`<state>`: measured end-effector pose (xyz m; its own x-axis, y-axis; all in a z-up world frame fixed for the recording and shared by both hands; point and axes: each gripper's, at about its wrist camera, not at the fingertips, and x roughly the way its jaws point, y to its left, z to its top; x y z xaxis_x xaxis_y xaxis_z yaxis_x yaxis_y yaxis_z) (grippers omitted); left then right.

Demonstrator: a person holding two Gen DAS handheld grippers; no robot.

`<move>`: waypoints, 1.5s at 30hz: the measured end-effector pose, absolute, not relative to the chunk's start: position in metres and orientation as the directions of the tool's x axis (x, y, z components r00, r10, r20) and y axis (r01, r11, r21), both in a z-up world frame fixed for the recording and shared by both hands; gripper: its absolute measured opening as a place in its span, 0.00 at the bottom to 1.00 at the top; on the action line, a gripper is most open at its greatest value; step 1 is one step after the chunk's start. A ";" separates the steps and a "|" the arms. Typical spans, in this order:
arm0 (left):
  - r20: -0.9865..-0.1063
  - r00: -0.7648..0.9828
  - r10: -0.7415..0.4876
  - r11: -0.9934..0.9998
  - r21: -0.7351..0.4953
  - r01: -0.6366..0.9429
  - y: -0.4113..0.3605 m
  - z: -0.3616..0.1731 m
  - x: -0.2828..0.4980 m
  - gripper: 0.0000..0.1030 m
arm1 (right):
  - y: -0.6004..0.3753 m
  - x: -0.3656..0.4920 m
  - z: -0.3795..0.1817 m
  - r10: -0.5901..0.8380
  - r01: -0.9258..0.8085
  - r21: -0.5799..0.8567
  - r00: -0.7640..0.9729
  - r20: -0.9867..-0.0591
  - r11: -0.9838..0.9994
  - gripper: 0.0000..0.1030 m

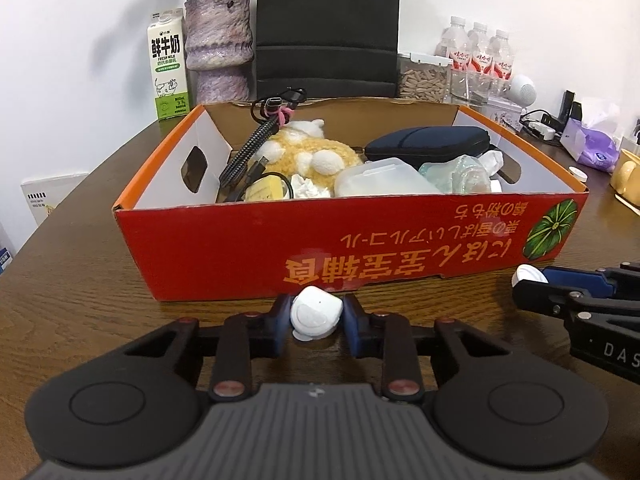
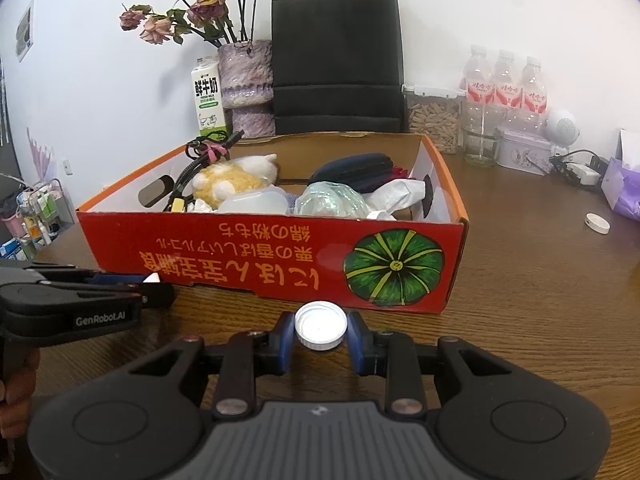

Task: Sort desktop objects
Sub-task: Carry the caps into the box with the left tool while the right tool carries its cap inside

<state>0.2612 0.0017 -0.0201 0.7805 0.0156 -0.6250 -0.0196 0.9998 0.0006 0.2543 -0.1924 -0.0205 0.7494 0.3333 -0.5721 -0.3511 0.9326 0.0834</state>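
My left gripper (image 1: 317, 312) is shut on a small white rounded plastic piece (image 1: 316, 318), low over the wooden table just in front of the red cardboard box (image 1: 248, 248). My right gripper (image 2: 320, 326) is shut on a white bottle cap (image 2: 320, 324), also close to the box's front wall (image 2: 280, 264). Each gripper shows in the other's view: the right one (image 1: 532, 282) with its cap (image 1: 529, 275), and the left one (image 2: 154, 286) at the left edge. The box holds a plush toy (image 1: 308, 152), cables, a dark pouch (image 1: 428, 142), a clear container and a crushed bottle.
Behind the box stand a milk carton (image 1: 168, 76), a purple vase (image 1: 218, 44), a black paper bag (image 2: 338, 64), a jar and water bottles (image 2: 504, 84). Another white cap (image 2: 597, 223) lies on the table to the right, near a tissue pack (image 1: 596, 148) and chargers.
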 end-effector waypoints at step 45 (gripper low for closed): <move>-0.412 0.911 0.019 0.997 -0.064 -0.050 0.041 0.037 0.321 0.28 | -0.125 0.351 0.053 0.392 -0.435 0.015 0.796 -0.460 0.900 0.26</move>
<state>0.3214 0.0413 0.0371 0.9111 0.0195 -0.4116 -0.0503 0.9967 -0.0641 0.3507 -0.1247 0.0532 0.7964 0.3922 -0.4604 -0.4346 0.9005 0.0153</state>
